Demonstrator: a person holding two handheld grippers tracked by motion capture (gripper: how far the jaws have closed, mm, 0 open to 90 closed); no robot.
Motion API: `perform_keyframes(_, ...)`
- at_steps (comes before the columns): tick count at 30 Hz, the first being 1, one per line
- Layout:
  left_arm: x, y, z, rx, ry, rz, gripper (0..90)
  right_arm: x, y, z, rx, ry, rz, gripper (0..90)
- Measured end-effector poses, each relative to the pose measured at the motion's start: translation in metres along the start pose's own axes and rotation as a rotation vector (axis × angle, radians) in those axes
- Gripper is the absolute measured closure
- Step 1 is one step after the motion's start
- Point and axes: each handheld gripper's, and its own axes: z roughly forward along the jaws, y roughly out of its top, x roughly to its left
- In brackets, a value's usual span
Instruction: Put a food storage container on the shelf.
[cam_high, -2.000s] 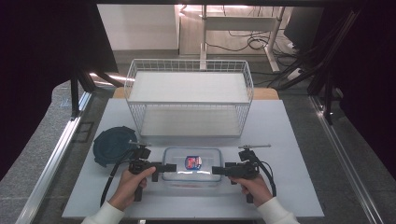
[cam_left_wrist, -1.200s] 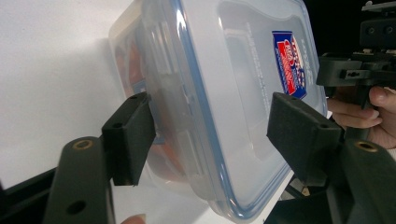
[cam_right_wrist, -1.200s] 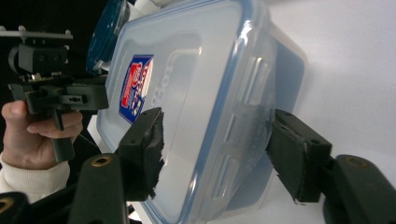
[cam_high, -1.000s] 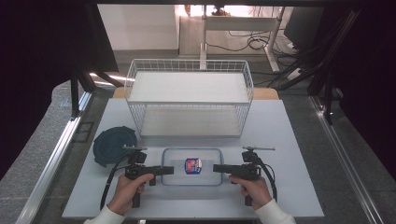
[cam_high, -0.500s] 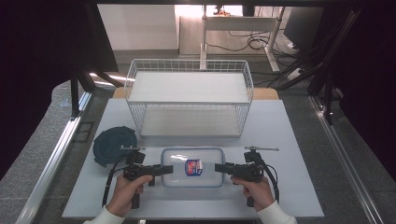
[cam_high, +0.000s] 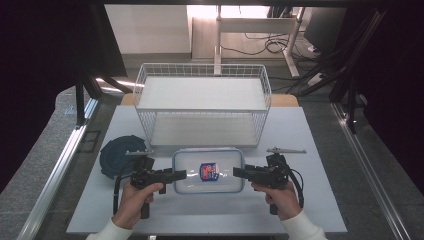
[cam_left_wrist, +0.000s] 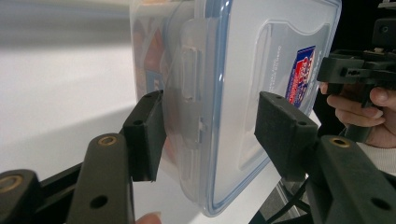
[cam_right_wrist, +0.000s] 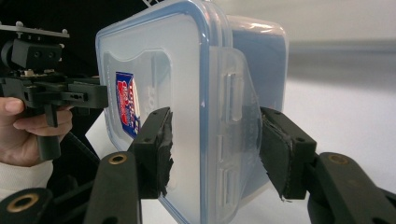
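A clear plastic container (cam_high: 208, 170) with a blue-rimmed clip lid and a red and blue label sits at the near middle of the table, held at both short ends. My left gripper (cam_high: 181, 174) is shut on its left end, pads (cam_left_wrist: 148, 135) on the base and lid (cam_left_wrist: 233, 93) around the side clip. My right gripper (cam_high: 237, 172) is shut on the right end. In the right gripper view its gripper (cam_right_wrist: 212, 149) clamps the container (cam_right_wrist: 159, 84) across the clip. The container is off the white tabletop, held level.
A white wire basket rack (cam_high: 202, 107) with two shelves stands just behind the container. A dark blue round lid (cam_high: 117, 155) lies on the table at the left. The white tabletop (cam_high: 320, 200) has free room at the right and along the front edge.
Both hands have risen together and the container has come up off the table with them, looking slightly larger now. The grips have not shifted.
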Motion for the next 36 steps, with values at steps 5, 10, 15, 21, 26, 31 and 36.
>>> perform_keyframes(5, -0.007, 0.009, -0.005, -0.012, 0.001, 0.020, 43.6, 0.006, 0.009, -0.006, -0.019, 0.000, -0.029, 46.4)
perform_keyframes(10, -0.014, 0.018, -0.012, -0.026, 0.006, 0.043, 43.6, 0.011, 0.016, -0.010, -0.034, 0.002, -0.047, 46.4)
perform_keyframes(15, -0.021, 0.028, -0.021, -0.043, 0.007, 0.062, 43.6, 0.019, 0.027, -0.014, -0.048, 0.005, -0.071, 46.5)
perform_keyframes(21, -0.031, 0.042, -0.030, -0.071, 0.008, 0.089, 43.6, 0.030, 0.043, -0.022, -0.069, 0.004, -0.104, 46.5)
perform_keyframes(26, -0.036, 0.052, -0.036, -0.086, 0.005, 0.106, 43.6, 0.037, 0.056, -0.027, -0.087, 0.004, -0.132, 46.5)
perform_keyframes(31, -0.039, 0.058, -0.039, -0.096, 0.011, 0.115, 43.6, 0.039, 0.061, -0.027, -0.091, 0.006, -0.141, 46.5)
perform_keyframes(36, -0.042, 0.067, -0.042, -0.106, 0.010, 0.124, 43.6, 0.042, 0.070, -0.029, -0.100, 0.007, -0.152, 46.5)
